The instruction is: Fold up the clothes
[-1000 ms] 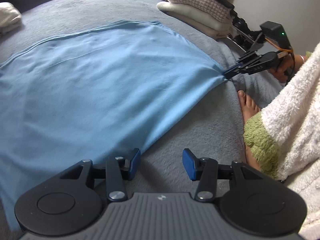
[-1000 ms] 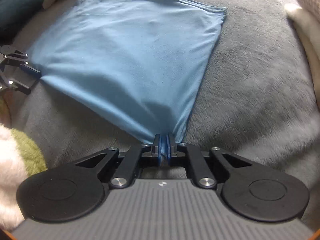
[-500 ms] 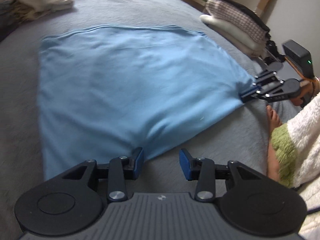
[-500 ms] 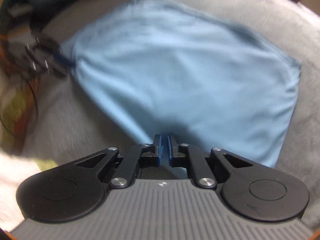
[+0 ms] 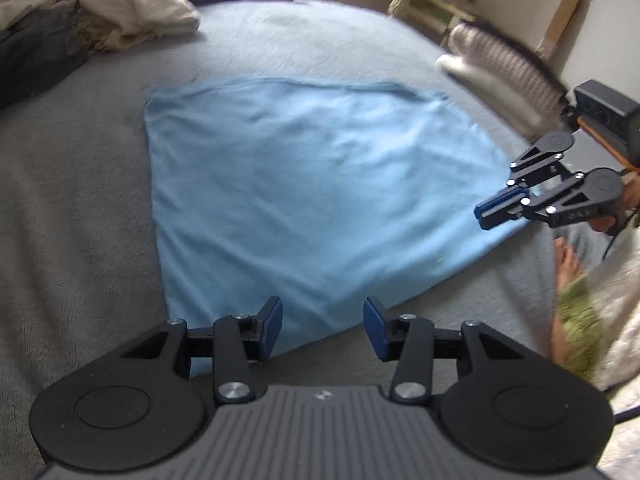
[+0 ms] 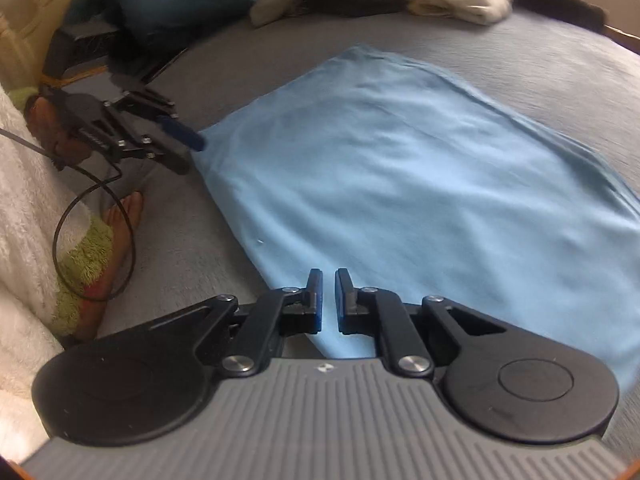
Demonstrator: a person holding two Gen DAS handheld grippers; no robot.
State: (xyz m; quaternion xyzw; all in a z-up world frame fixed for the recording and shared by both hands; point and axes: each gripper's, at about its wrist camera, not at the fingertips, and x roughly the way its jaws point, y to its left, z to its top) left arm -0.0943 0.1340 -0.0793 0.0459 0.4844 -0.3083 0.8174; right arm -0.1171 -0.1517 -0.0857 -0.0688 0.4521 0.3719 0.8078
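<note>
Blue garment [image 5: 320,184] lies spread flat on the grey bed cover [image 5: 72,208], a rough four-sided panel with near edge toward the person. It may already be folded over once; layers can't be counted from here.

Left hand-held gripper [image 5: 323,328]: jaws wide apart, nothing between them, hovering just above the near edge of the cloth. Right hand-held gripper [image 6: 325,300]: pads parted by a narrow slit, no cloth visibly pinched, sitting over the other near corner. In the left view it floats just above that corner [image 5: 500,210].

The scene fits either a smoothed panel about to be folded, or a fold just laid down and let go. Can't tell which.

If a fold follows, my take:
- Pinch both near corners right at the hem and take every layer.
- Lift level and carry both sides at the same pace, otherwise the thin knit skews.
- Land edge on edge with the far hem [image 5: 304,82], then let go low.

Materials: the garment looks like thin soft jersey, matte, with shallow ripples in the middle and a stitched hem along the far edge. The bed cover is fleecy, so expect drag; lift rather than slide. Stacked clothes [image 5: 504,60] sit to the right, with a loose pile [image 5: 136,8] at far left. A fuzzy white sleeve with a green cuff [image 5: 580,312] is close by.
</note>
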